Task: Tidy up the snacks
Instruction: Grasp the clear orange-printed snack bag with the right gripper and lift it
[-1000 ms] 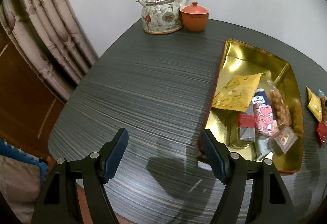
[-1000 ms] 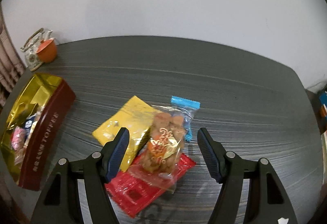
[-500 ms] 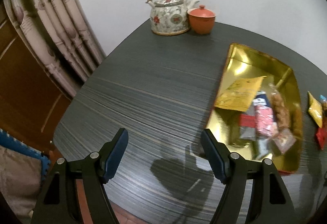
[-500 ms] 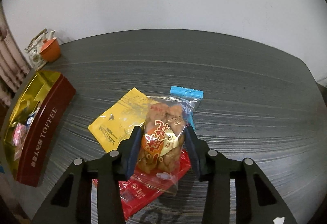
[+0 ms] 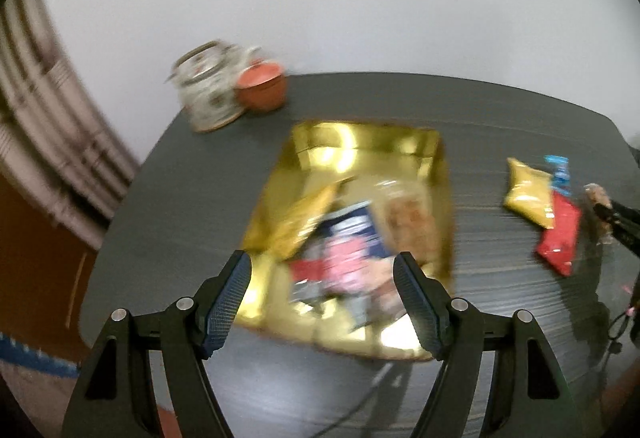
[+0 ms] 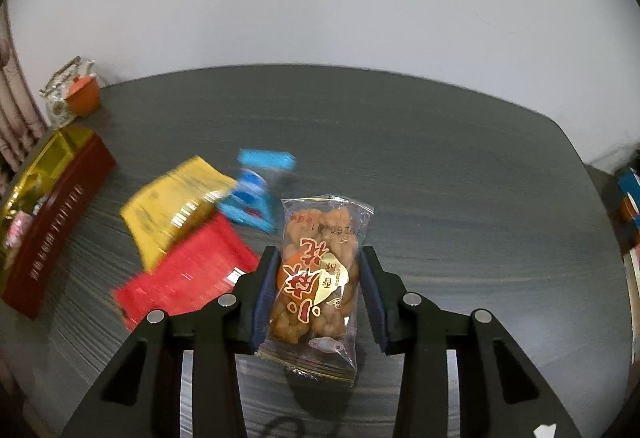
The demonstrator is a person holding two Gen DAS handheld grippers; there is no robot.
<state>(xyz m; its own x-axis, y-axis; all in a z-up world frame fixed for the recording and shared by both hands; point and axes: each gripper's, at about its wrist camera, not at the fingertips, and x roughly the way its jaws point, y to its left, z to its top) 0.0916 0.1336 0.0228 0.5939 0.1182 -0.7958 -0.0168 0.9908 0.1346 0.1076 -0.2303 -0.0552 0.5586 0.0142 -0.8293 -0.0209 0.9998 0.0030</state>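
My right gripper is shut on a clear packet of twisted fried dough with red lettering, lifted off the table. To its left lie a yellow packet, a red packet and a blue packet on the dark table. The gold-lined tin, dark red outside, holds several snacks. My left gripper hangs open over the tin's near end, nothing between its fingers. In the left wrist view the same three packets lie right of the tin, the yellow one nearest it.
A patterned teapot and an orange lidded cup stand at the table's far left corner. A curtain hangs left of the table. A white wall runs behind. Boxes sit off the right edge.
The right gripper closed on the dough packet and lifted it away from the pile, toward the right. The left gripper swung right, from bare tabletop to above the tin.
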